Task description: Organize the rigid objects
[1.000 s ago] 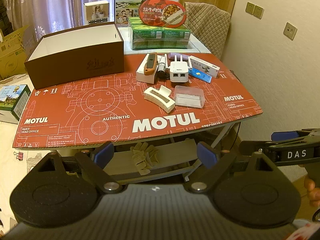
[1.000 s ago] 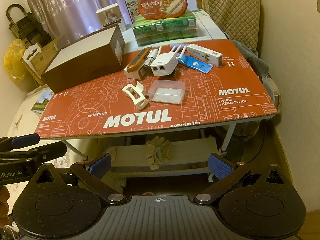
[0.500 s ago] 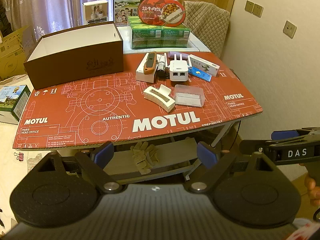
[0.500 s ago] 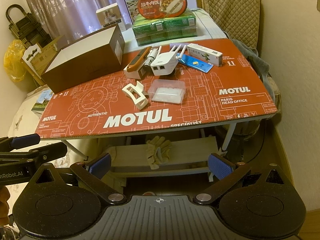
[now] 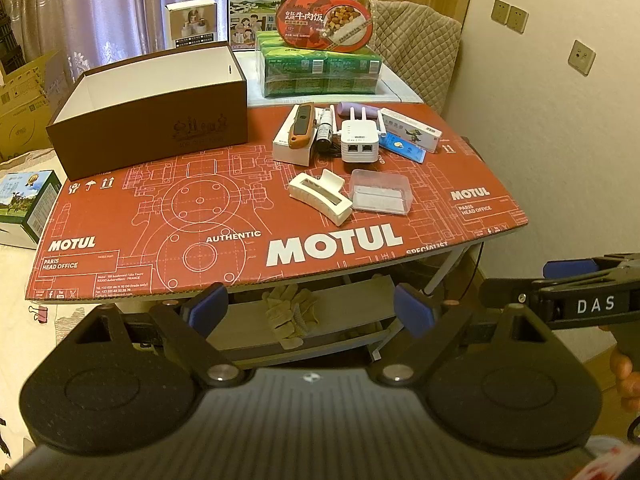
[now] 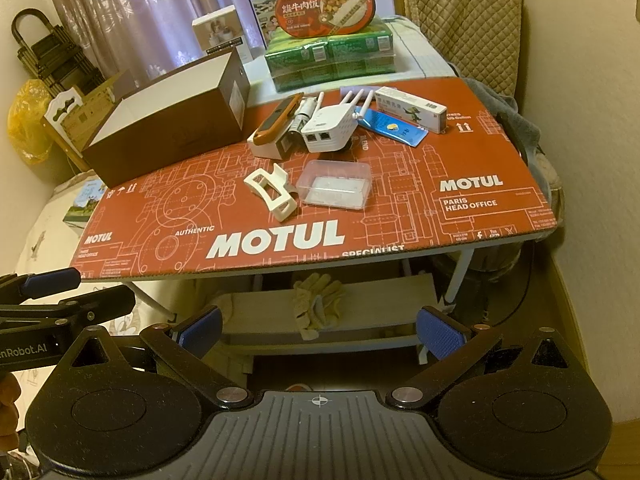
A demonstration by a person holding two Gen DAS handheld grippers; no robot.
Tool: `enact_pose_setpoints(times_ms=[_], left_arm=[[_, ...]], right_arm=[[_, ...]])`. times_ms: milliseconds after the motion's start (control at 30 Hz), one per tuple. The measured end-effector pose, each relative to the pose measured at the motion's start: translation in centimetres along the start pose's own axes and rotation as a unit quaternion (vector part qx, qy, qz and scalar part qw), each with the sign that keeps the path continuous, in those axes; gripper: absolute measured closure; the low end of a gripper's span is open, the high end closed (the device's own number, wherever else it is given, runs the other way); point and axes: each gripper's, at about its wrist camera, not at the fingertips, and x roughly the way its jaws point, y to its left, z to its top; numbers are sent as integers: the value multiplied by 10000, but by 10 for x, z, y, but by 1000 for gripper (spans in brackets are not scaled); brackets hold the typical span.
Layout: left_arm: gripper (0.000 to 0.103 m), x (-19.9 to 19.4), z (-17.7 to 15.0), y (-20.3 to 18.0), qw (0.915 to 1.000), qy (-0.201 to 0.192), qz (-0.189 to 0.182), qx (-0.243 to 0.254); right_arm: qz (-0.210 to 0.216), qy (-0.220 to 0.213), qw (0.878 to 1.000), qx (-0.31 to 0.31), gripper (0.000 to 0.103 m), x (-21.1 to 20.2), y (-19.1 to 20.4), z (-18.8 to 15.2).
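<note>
Holding both tools short of the near edge of the red MOTUL-printed table top [image 5: 120,216], you kept the left gripper [image 5: 310,308] and the right gripper [image 6: 320,328] spread wide with nothing between their blue pads. An open brown box [image 5: 160,88], white inside, stood at the table's far left corner. The loose items sat right of centre: a cream hair clip [image 5: 320,196] lay just beside a clear plastic case [image 5: 382,192], the two nearest to you. Behind them a white router [image 5: 359,142] with its antennas stood among an orange-handled tool [image 5: 302,126] resting on a white box [image 5: 290,150], a small dark bottle [image 5: 326,130], a blue card [image 5: 402,146] and a long white carton [image 5: 410,128] near the right edge. A broad bare strip of red surface ran along the front edge and between the box and the cluster. Work gloves [image 6: 316,300] lay on the shelf below.
</note>
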Motion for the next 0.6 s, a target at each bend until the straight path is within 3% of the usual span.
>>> enact_pose_setpoints(times_ms=[600], left_arm=[[15,14,14,0,9999,57,-4,92]], right_arm=[[16,12,9999,112,2,11,-6,14]])
